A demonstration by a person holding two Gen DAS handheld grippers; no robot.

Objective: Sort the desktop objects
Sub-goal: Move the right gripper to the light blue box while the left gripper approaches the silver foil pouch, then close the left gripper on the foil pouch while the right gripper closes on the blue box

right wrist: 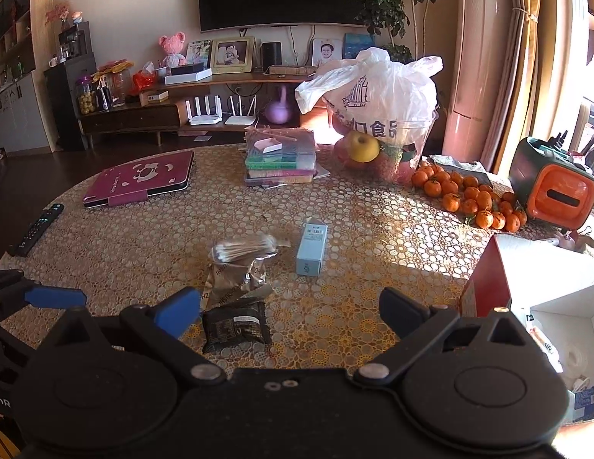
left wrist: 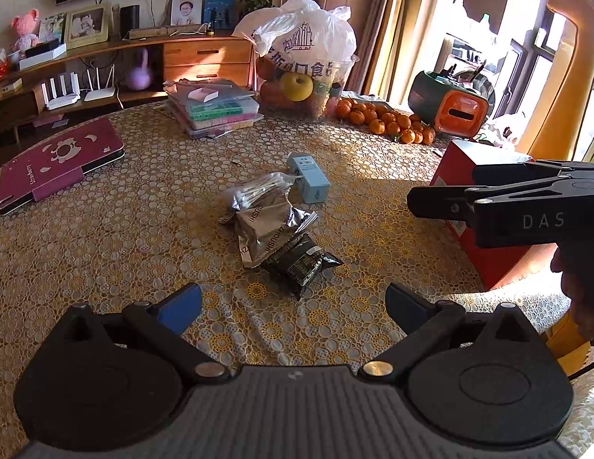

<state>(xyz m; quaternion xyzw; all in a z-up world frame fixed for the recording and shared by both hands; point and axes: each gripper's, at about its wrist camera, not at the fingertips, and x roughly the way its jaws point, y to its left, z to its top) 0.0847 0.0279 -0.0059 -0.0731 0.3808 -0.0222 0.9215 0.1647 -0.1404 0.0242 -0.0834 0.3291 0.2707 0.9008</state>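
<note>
Clutter sits mid-table on the patterned tablecloth [left wrist: 144,229]: a clear bag of cotton swabs [left wrist: 257,193] leans on a crumpled silver packet [left wrist: 270,229], which overlaps a black packet [left wrist: 302,262] nearest the cameras; a pale blue box [left wrist: 308,178] lies just beside the swabs, on their far right; the left gripper [left wrist: 293,306] hovers over the near edge, fingers spread wide and holding nothing, the black packet just beyond the gap; over on the right wrist view the right gripper [right wrist: 289,315] is equally wide apart and empty, the black packet [right wrist: 235,325] just inside its left finger, the silver packet [right wrist: 235,279] and swabs [right wrist: 243,250] beyond, the blue box [right wrist: 312,248] further out; a red box [right wrist: 484,283] stands open at the right edge of the table, white inside, with items I cannot make out; further back, a maroon tablet case [right wrist: 140,179] on the left, a stack of plastic cases [right wrist: 281,162] in the centre, a white plastic bag [right wrist: 377,91] over a bowl of fruit, and a heap of tangerines [right wrist: 469,195] by an orange and green appliance [right wrist: 553,183]; a remote control [right wrist: 36,229] lies at the far left rim
</note>
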